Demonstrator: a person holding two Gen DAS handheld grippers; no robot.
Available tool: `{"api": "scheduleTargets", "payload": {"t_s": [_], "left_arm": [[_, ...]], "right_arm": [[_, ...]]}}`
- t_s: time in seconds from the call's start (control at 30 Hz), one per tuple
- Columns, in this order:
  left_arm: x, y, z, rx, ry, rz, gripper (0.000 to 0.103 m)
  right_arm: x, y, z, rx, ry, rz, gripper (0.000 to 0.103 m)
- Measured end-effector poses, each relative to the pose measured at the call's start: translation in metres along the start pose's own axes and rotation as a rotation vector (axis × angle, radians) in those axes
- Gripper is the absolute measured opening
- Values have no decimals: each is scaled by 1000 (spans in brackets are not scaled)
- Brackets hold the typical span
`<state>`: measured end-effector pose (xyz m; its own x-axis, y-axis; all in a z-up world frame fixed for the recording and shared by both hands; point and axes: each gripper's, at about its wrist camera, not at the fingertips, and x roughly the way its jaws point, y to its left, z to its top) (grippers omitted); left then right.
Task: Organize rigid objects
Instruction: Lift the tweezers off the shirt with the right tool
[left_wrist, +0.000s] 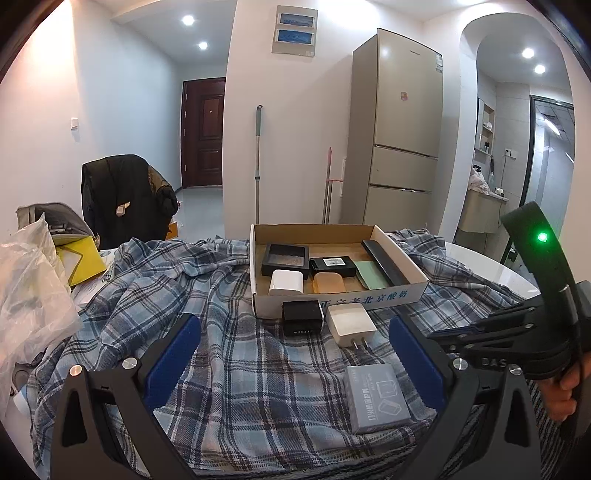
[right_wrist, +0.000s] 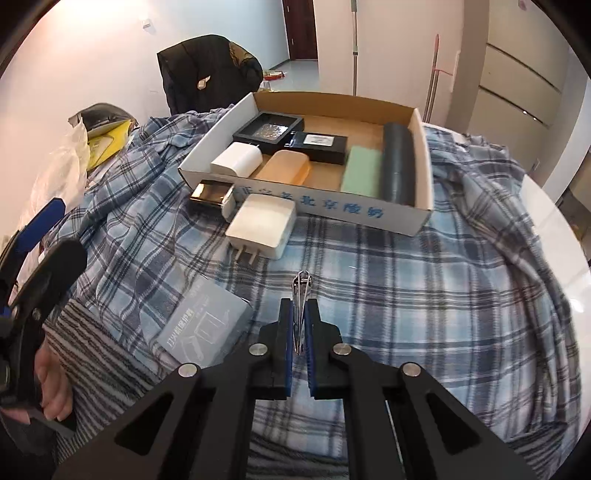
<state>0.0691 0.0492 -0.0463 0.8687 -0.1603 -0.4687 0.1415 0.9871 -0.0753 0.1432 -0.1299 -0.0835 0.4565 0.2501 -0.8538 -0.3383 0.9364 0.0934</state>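
right hand-held gripper (right_wrist: 300, 321) clamped on nail clipper (right_wrist: 301, 295), base hidden between pads | left hand-held gripper (left_wrist: 295, 354) apart over grey box (left_wrist: 376, 397) | cardboard tray (right_wrist: 421, 147) at 12 o'clock | open plaid cloth (right_wrist: 424, 295) at 3 o'clock

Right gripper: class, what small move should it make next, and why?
Probably lift and carry toward the cardboard box. The right gripper is shut on nail clippers just above the plaid cloth, and the box, already holding sorted items, shows bare floor beside the green block.
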Motion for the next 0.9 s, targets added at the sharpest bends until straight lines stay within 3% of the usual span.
{"api": "scheduleTargets", "payload": {"t_s": [0.2,0.63,0.73,0.83,0.9], "left_arm": [[0,0,0,6,-3,7,103],[3,1,0,6,15,2,103],[3,1,0,6,17,2,103],[2,0,1,19,29,8,103],[1,-5,5,71,73,62,103]], "right_arm": [[19,-7,-10,9,74,-24,5],[26,-5,-10,-19,89,-54,5],[23,-6,-11,-15,73,-59,5],[-5,-7,-8,-14,-33,-73,5],[-24,-10,-7,-11,-70,-57,5]]}}
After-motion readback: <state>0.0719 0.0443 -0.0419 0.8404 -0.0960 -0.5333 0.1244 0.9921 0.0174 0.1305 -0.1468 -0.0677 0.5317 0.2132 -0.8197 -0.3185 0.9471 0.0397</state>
